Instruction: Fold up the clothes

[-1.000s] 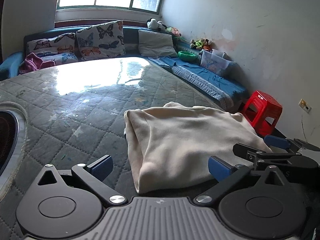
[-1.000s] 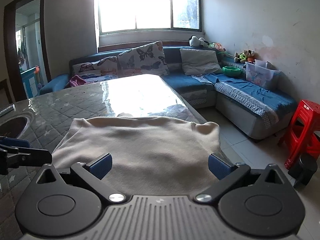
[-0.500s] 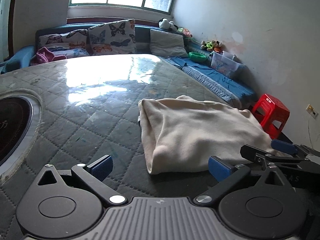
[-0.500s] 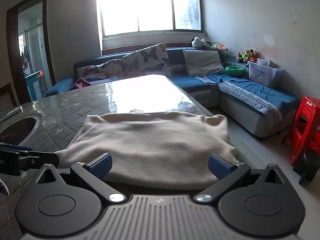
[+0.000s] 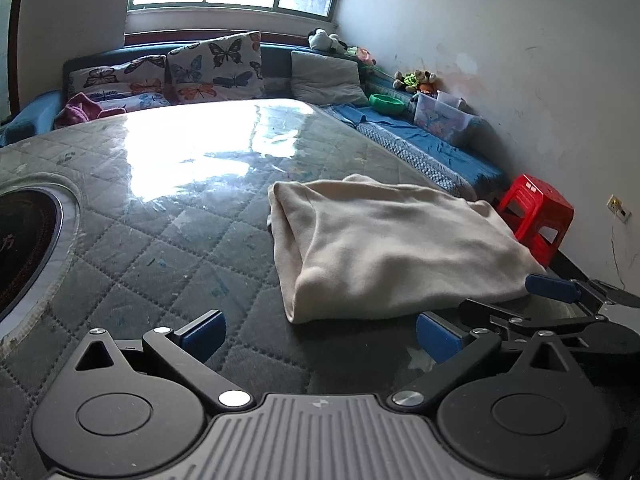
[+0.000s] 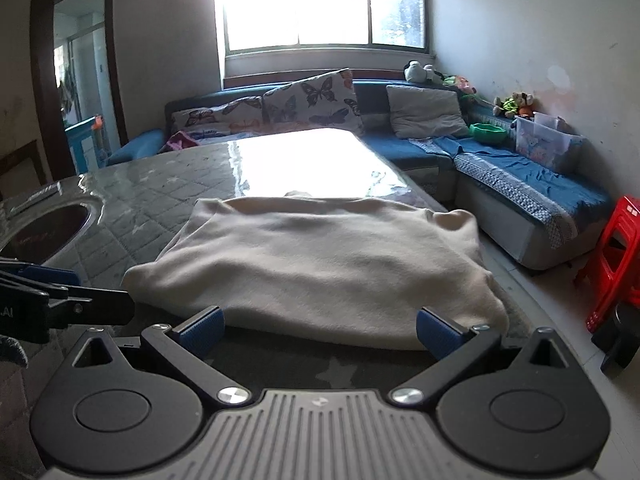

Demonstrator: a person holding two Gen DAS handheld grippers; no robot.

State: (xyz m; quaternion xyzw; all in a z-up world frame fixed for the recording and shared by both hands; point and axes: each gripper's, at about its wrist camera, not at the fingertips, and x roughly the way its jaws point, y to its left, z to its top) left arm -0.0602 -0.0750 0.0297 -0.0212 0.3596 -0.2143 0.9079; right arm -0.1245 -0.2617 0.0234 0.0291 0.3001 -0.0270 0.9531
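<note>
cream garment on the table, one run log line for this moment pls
cream garment: folded, flat on table | left hand-held gripper: open, empty | right hand-held gripper: open, empty

Folded cream garment [image 5: 384, 240] on a quilted table [image 5: 160, 248], seen past the left gripper [image 5: 320, 332].

The left gripper's blue-padded fingers [image 5: 204, 330] stand wide apart just short of the garment's near edge, holding nothing. The right gripper [image 5: 560, 300] reaches in from the right beside the garment's near right corner; how its jaws stand cannot be told. A round dark inset [image 5: 24, 240] sits in the table at left. A red stool [image 5: 538, 212] stands beyond the table, near a blue sofa [image 5: 420, 140].
</note>
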